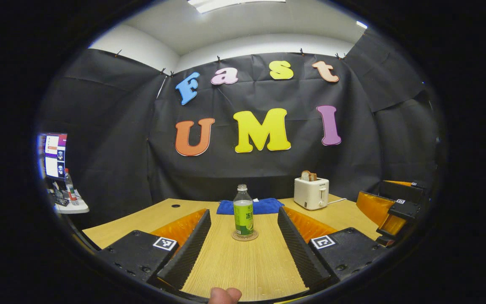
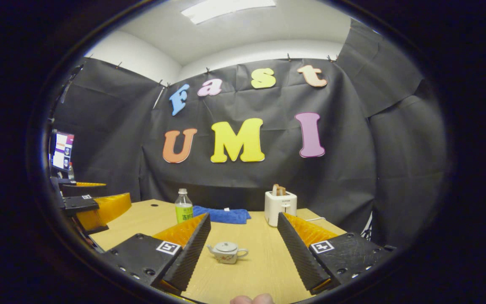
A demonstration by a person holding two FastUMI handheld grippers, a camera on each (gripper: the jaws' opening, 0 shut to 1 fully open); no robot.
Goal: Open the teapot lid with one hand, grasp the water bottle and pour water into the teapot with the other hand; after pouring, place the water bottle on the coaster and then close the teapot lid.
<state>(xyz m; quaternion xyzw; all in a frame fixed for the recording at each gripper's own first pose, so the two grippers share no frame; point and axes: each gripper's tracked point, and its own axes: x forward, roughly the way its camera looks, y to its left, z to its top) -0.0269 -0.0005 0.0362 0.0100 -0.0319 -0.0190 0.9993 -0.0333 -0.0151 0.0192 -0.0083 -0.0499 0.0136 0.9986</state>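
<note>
The left gripper (image 1: 243,245) stands wide apart, holding nothing; the water bottle (image 1: 243,211) sits upright on the coaster (image 1: 244,236) ahead of it. The right gripper (image 2: 243,249) is likewise spread and empty, with the lidded teapot (image 2: 227,252) on the table (image 2: 264,270) between its fingers, untouched.

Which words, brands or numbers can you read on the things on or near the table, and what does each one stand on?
None can be quoted.
Label on the bottle: print too blurred to read.
Front of the toaster: a small dark mark, too small to read.
The screen: too small to read.
Square tags: black-and-white patterns, no words.
</note>
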